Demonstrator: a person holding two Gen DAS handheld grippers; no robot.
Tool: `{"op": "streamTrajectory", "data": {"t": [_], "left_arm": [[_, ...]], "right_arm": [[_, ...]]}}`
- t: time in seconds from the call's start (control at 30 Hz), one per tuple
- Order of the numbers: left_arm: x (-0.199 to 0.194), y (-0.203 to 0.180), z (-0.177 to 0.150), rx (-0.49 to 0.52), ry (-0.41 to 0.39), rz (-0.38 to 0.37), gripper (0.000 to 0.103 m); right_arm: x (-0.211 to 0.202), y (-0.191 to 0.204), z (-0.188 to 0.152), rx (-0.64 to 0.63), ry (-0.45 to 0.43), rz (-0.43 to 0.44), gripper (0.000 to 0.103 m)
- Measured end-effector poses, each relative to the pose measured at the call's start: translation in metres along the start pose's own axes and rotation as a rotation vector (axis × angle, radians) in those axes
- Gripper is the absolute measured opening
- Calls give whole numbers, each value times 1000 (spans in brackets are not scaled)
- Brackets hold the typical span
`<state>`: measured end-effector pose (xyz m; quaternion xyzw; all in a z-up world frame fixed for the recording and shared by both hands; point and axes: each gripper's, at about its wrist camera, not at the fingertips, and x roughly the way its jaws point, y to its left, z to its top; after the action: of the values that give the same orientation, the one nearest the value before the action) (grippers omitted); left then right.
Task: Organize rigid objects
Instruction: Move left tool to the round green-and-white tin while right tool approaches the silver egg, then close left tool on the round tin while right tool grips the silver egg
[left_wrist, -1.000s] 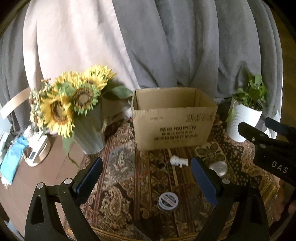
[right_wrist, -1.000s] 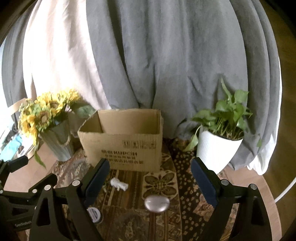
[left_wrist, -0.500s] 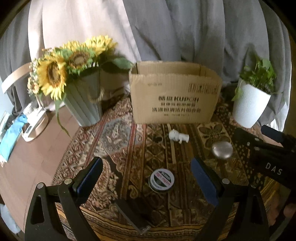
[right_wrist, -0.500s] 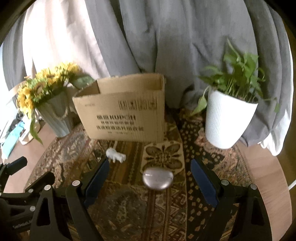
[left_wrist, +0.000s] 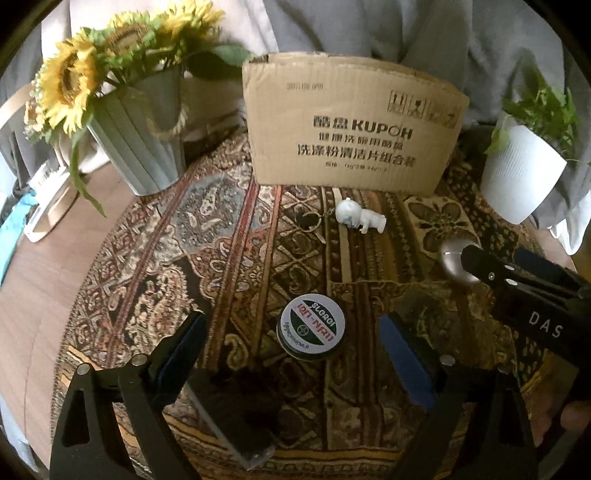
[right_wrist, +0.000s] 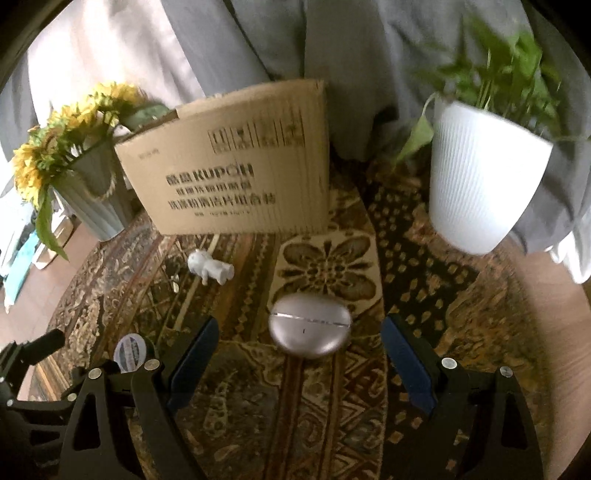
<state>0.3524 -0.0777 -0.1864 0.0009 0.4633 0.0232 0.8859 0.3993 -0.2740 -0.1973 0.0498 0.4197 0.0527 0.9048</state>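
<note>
Left gripper (left_wrist: 291, 354) hangs low over the patterned cloth (left_wrist: 229, 258) on the tabletop, fingers spread wide after easing inward a touch, nothing pinched. Right between and just beyond its blue pads sits the round tin (left_wrist: 311, 325), label up, free of both fingers. Nearer the camera, a dark flat object (left_wrist: 225, 413) lies on the cloth; what it is, I cannot tell.

Over to the right gripper (right_wrist: 297, 363): fingers spread wide too, and empty. The silver oval case (right_wrist: 309, 325) lies just ahead of the gap, touching neither pad. The tin shows again at the left finger's outer side.

A little farther back, the small white figurine (left_wrist: 360, 218) lies on its side, with a dark ring (left_wrist: 307, 221) just beside it.

Behind them stands the cardboard box (left_wrist: 351, 129), printed face toward us, upright on the cloth. To its left, a ribbed pot of sunflowers (left_wrist: 144, 125); to its right, a white ribbed pot with a green plant (right_wrist: 480, 184). Grey and pale drapes (right_wrist: 295, 44) close off the back.
</note>
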Motion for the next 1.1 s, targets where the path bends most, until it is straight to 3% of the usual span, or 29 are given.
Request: {"op": "streamTrajectory", "data": {"t": [0.2, 0.57, 0.77, 0.9, 1.1], "left_arm": [[19, -4, 2, -12, 61, -9, 88], [40, 0, -4, -26, 109, -19, 62], [43, 0, -6, -34, 107, -49, 51], [43, -2, -7, -26, 102, -46, 51], [38, -2, -5, -18, 85, -62, 50]], "right_arm": [[21, -10, 2, 19, 47, -7, 90], [48, -13, 0, 0, 108, 0, 88], [56, -10, -2, -18, 122, 10, 75], [57, -10, -3, -30, 109, -3, 66], [53, -9, -7, -40, 98, 0, 66]]}}
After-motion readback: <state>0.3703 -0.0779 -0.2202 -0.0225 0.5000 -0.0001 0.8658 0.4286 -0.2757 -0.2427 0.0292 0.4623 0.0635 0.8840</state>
